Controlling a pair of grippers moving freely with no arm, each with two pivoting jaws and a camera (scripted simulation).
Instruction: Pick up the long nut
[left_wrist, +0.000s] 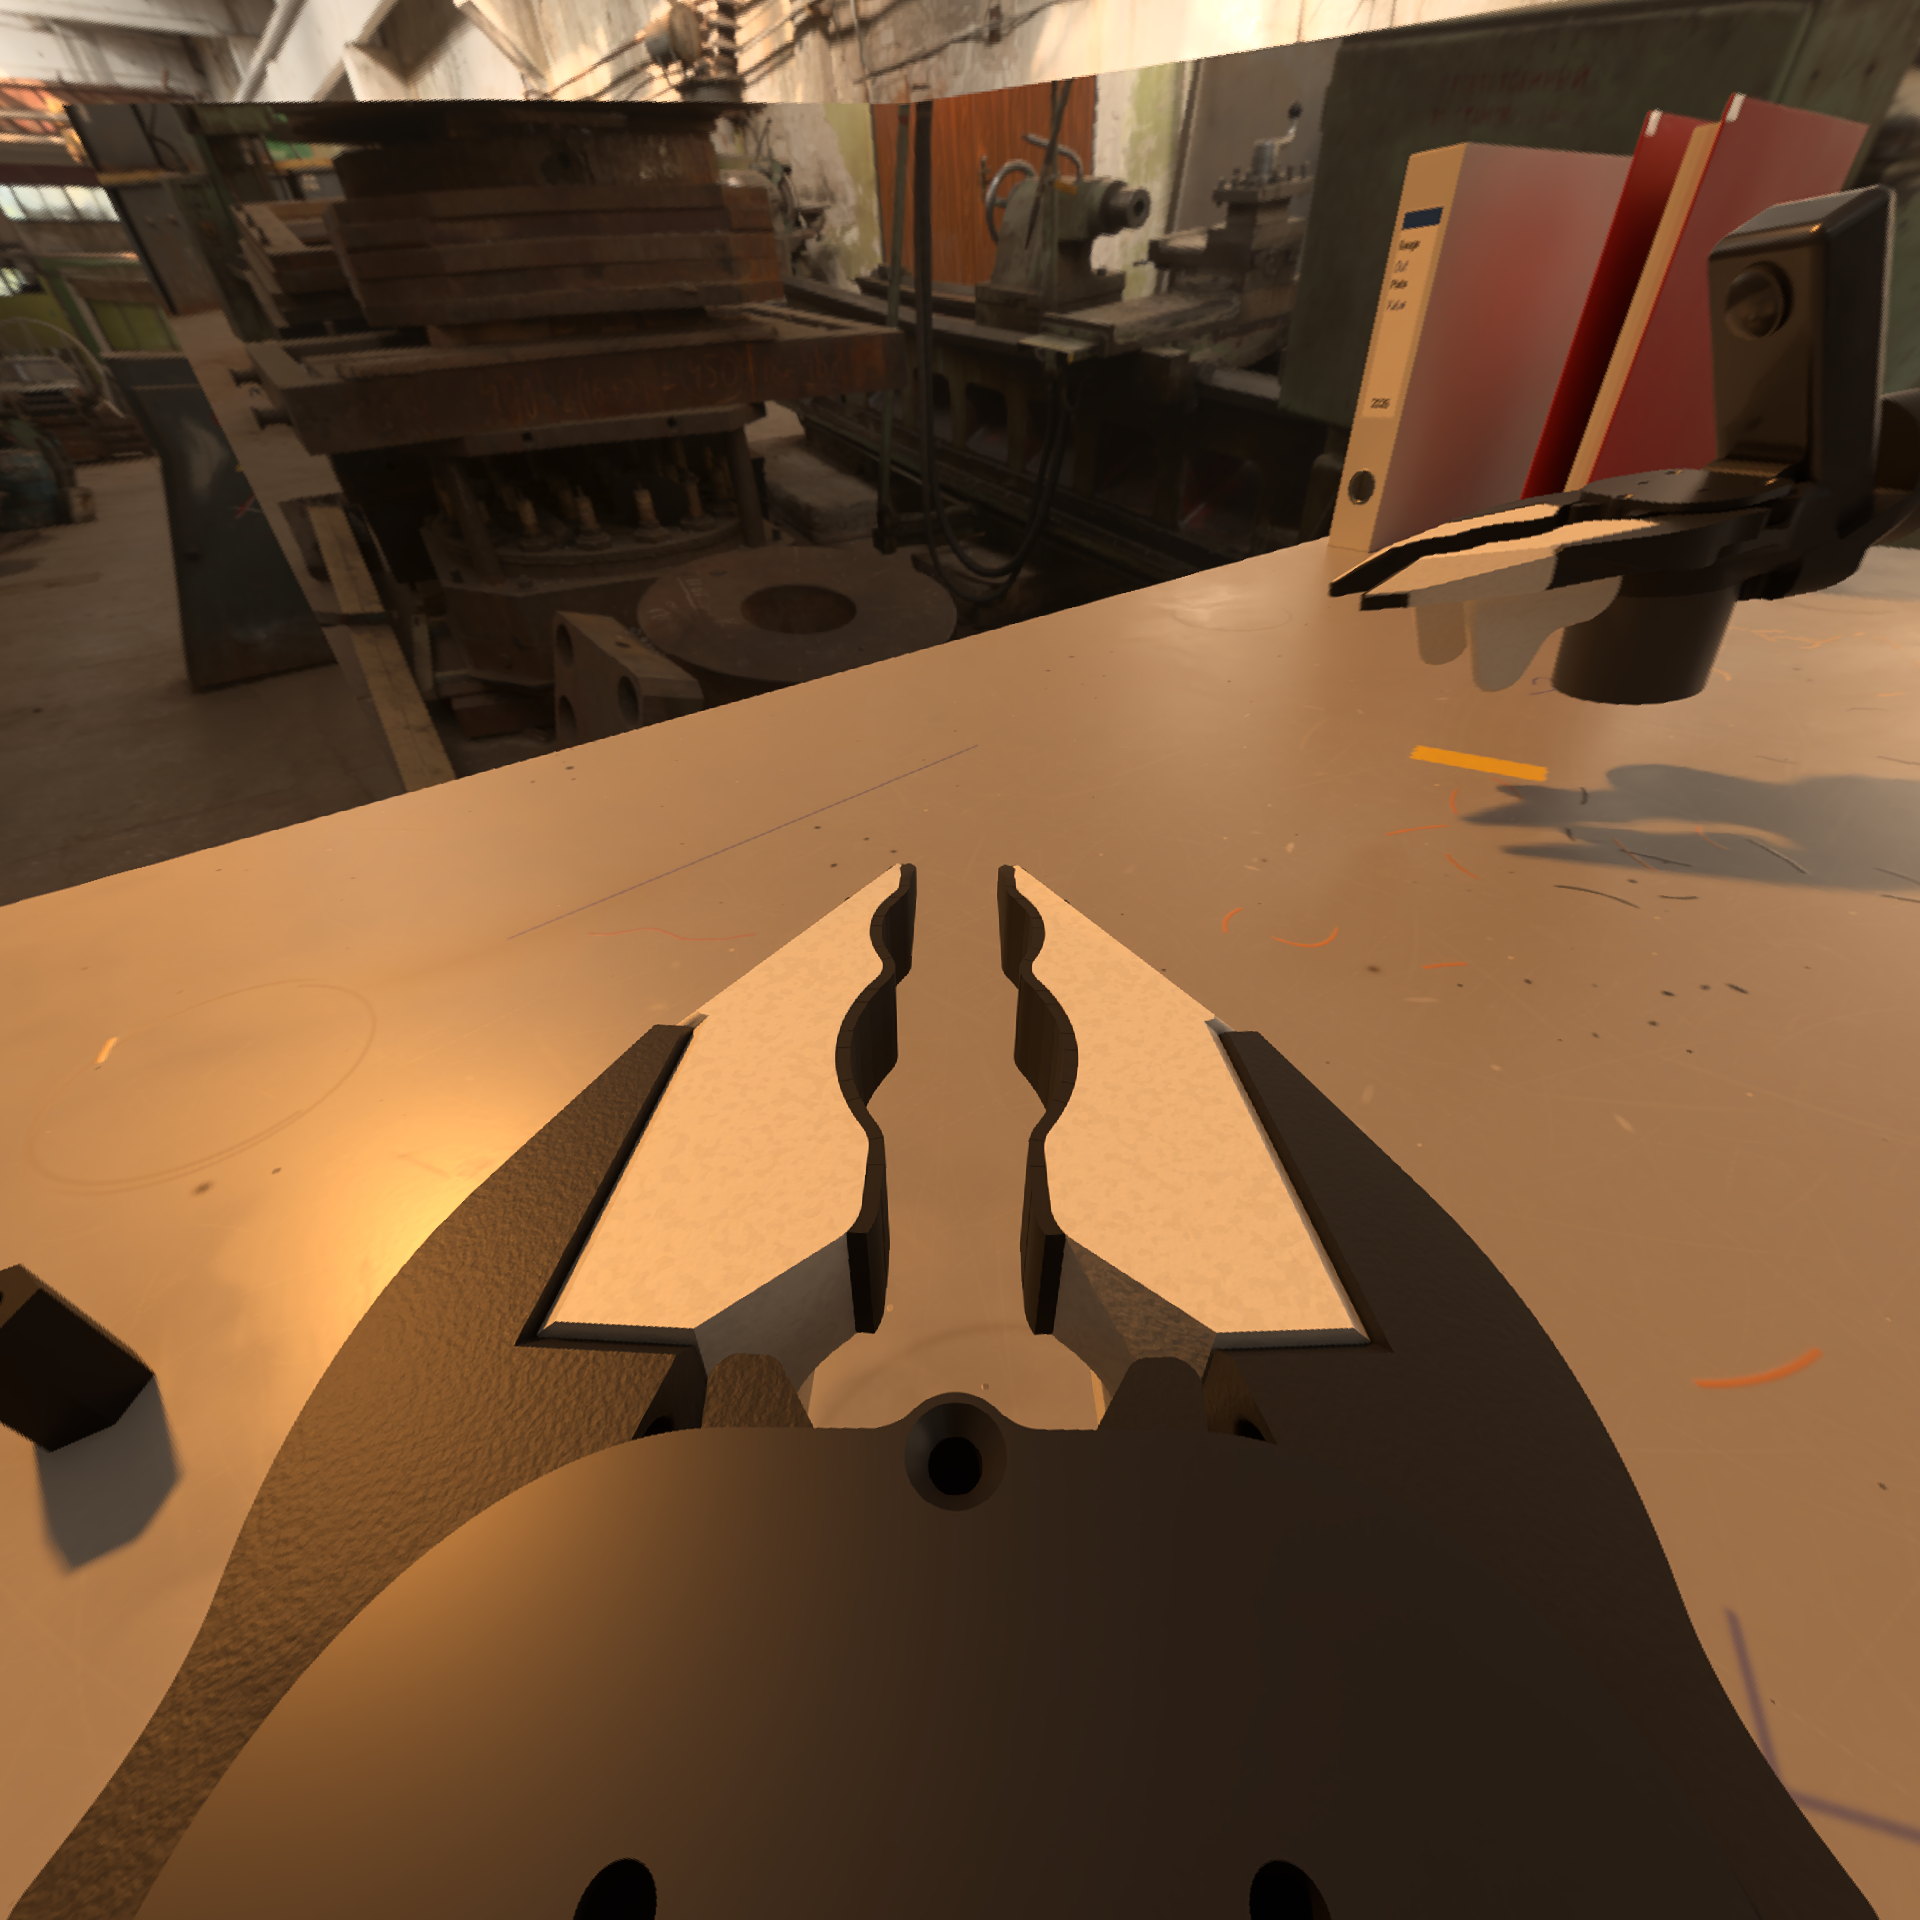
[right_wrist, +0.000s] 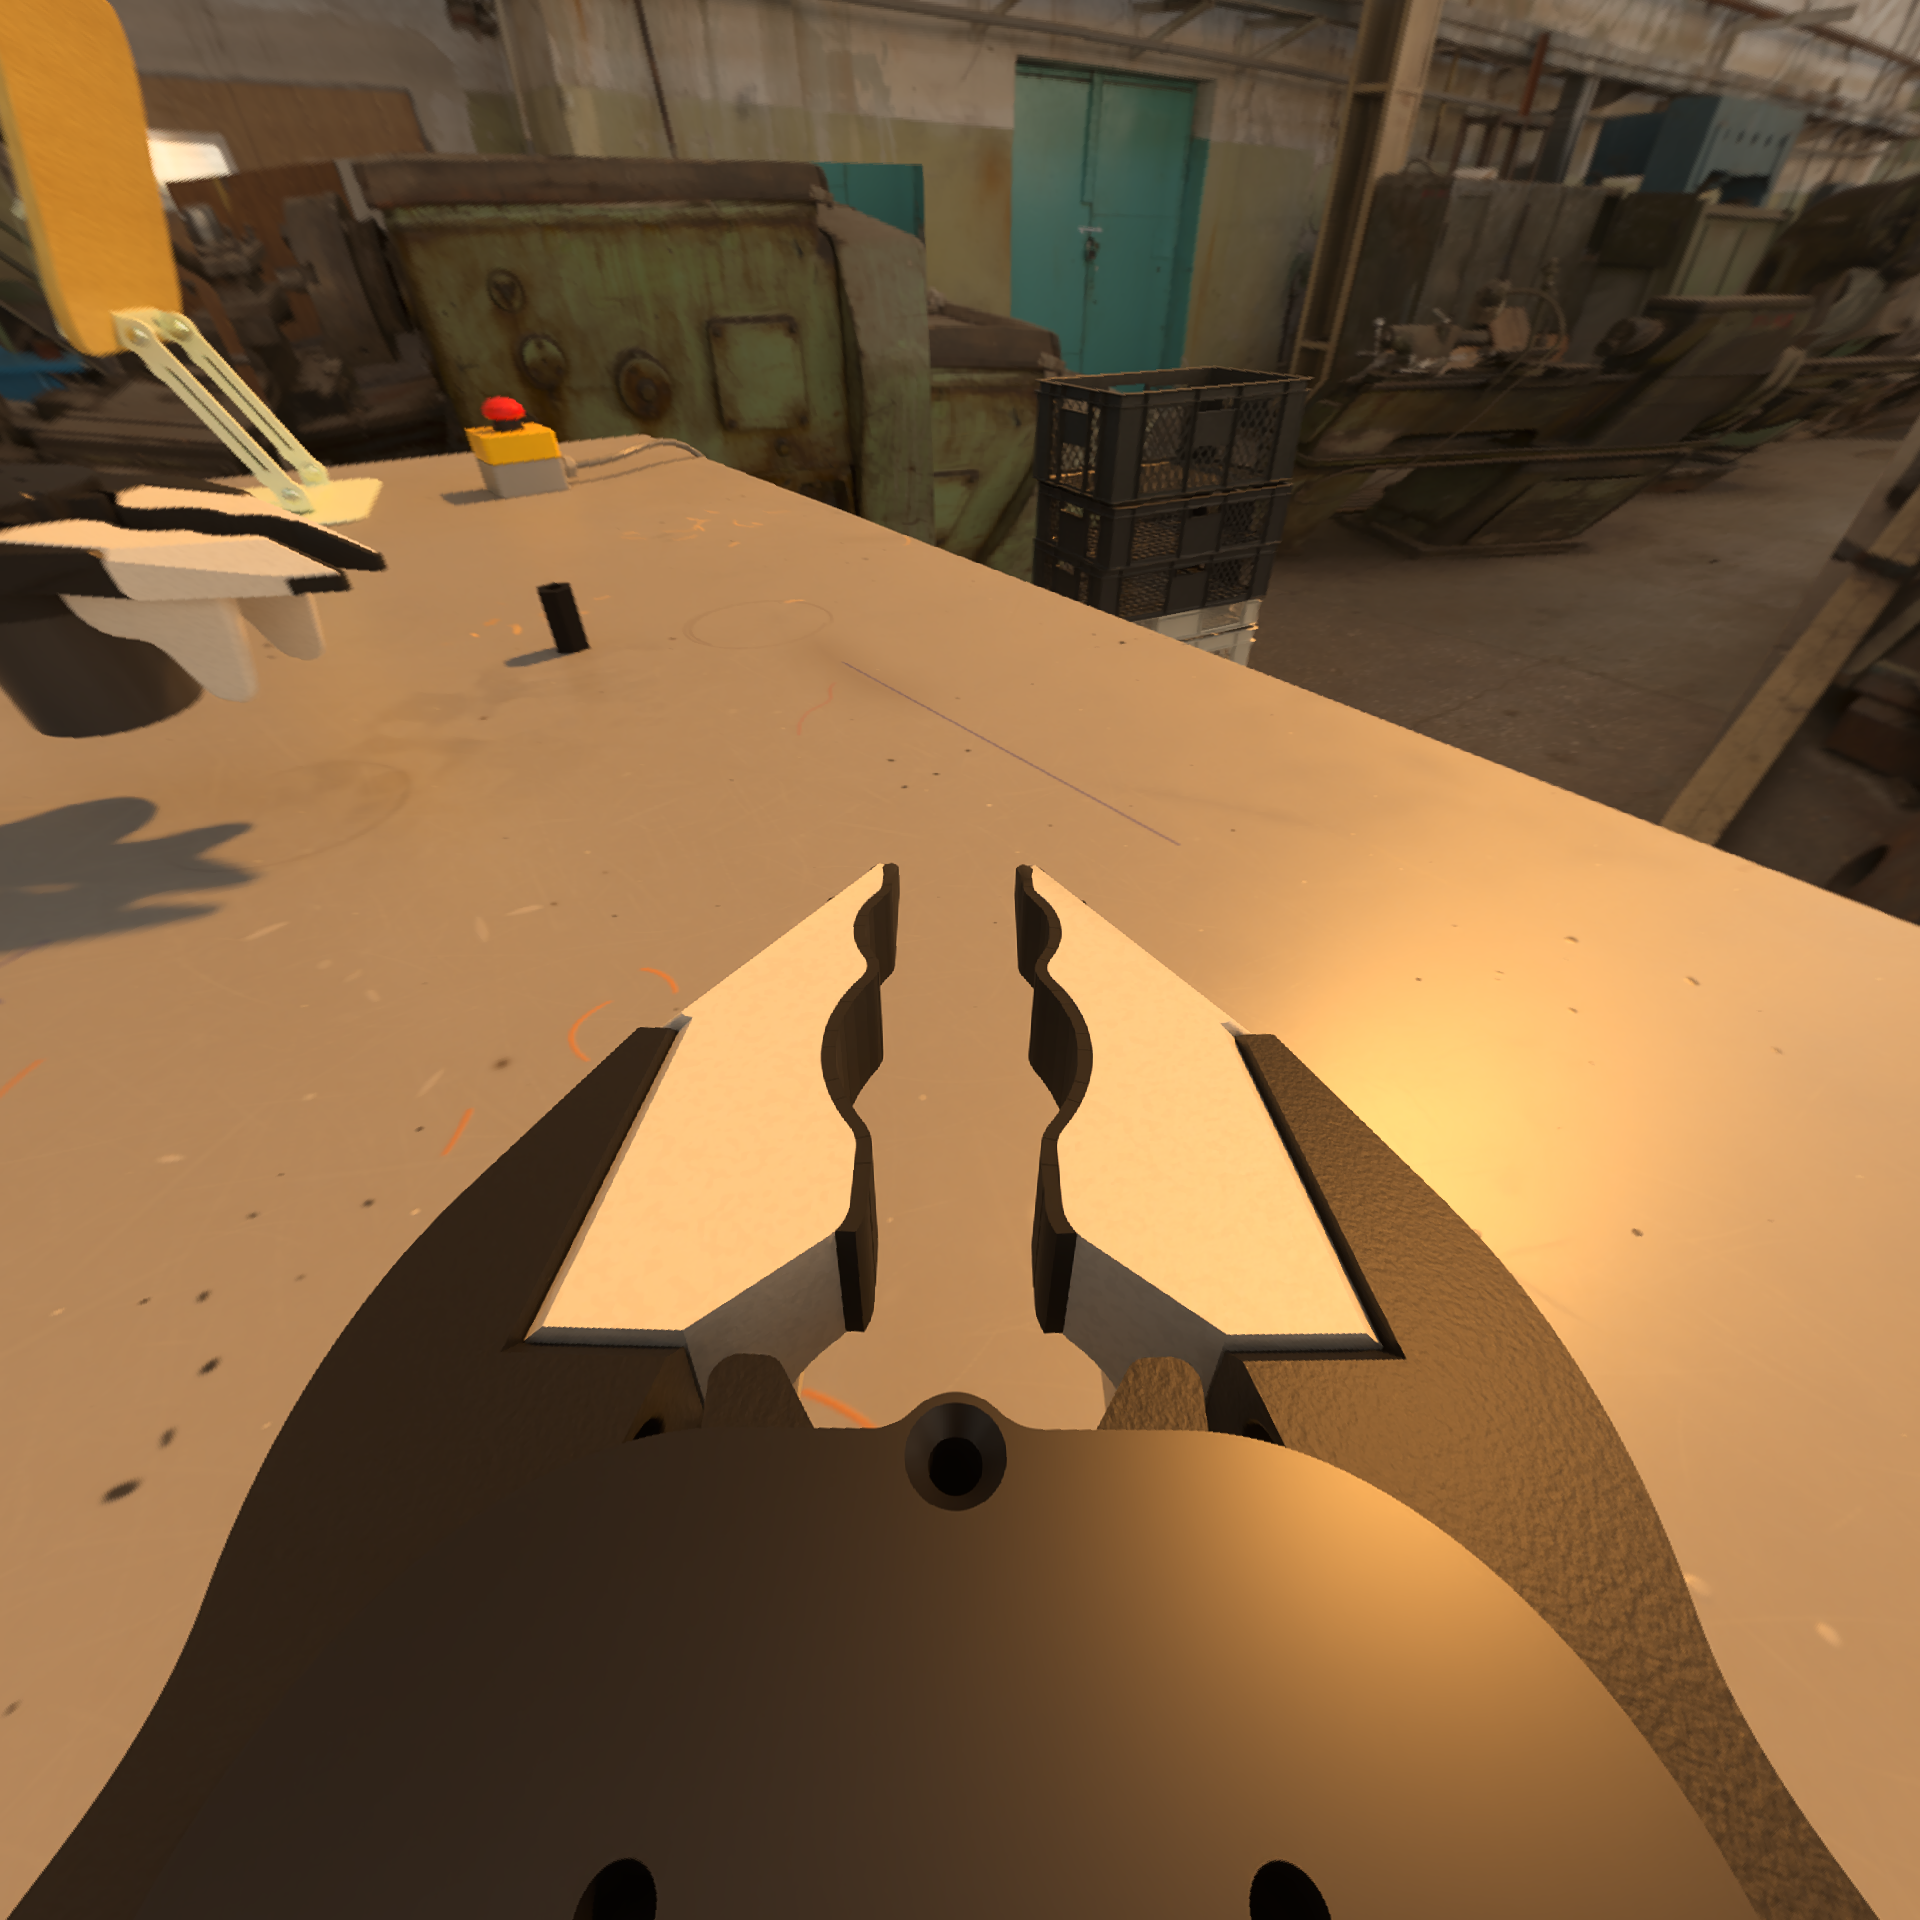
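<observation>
The long nut (right_wrist: 562, 617) is a dark hexagonal sleeve standing upright on the tan table (right_wrist: 1351, 935), far ahead and left of my right gripper (right_wrist: 956, 873). It also shows at the left edge of the left wrist view (left_wrist: 62, 1361), cut off by the frame, beside and behind the fingertips of my left gripper (left_wrist: 956, 873). Both grippers hover above the table, open, with nothing between their fingers. The right gripper (left_wrist: 1371, 587) shows far right in the left wrist view. The left gripper (right_wrist: 358, 571) shows at the left of the right wrist view, close to the nut.
A beige binder (left_wrist: 1475, 343) and red books (left_wrist: 1683, 312) stand at the table's far right. A yellow strip (left_wrist: 1478, 762) lies flat. A yellow box with a red button (right_wrist: 516, 452) and a yellow lamp (right_wrist: 83, 177) stand beyond the nut. Black crates (right_wrist: 1164, 488) stand off the table.
</observation>
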